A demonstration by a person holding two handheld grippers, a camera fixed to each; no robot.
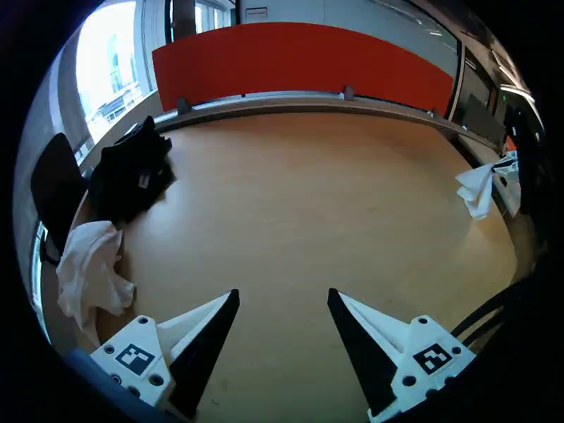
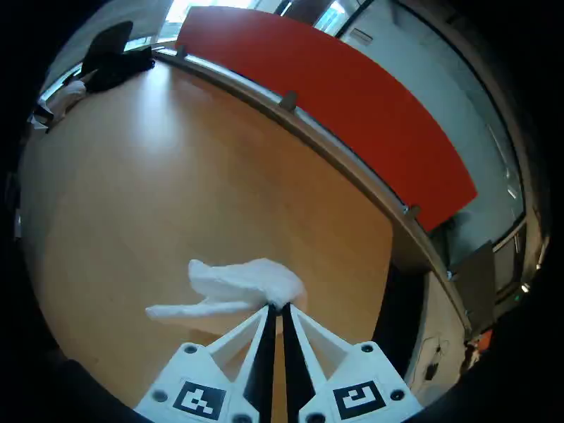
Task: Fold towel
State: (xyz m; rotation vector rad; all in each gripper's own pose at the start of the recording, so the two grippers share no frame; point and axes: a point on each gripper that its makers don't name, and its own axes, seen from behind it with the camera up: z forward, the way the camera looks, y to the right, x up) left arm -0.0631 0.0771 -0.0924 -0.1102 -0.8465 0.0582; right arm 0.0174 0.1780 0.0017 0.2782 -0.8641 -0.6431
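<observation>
In the right gripper view my right gripper [image 2: 279, 308] is shut on a crumpled white towel [image 2: 236, 287], pinching its edge; the cloth bunches out to the left above the wooden table [image 2: 176, 176]. In the left gripper view my left gripper [image 1: 282, 299] stands open above the bare table [image 1: 296, 204], nothing between its fingers. At the far right of that view the same white towel [image 1: 478, 189] hangs from the other gripper [image 1: 509, 169].
A second white cloth [image 1: 90, 271] lies at the table's left edge beside a black garment [image 1: 130, 173] and a dark chair [image 1: 53, 187]. A red partition [image 1: 303, 60] runs along the table's far edge. The table's right end drops off [image 2: 405, 296].
</observation>
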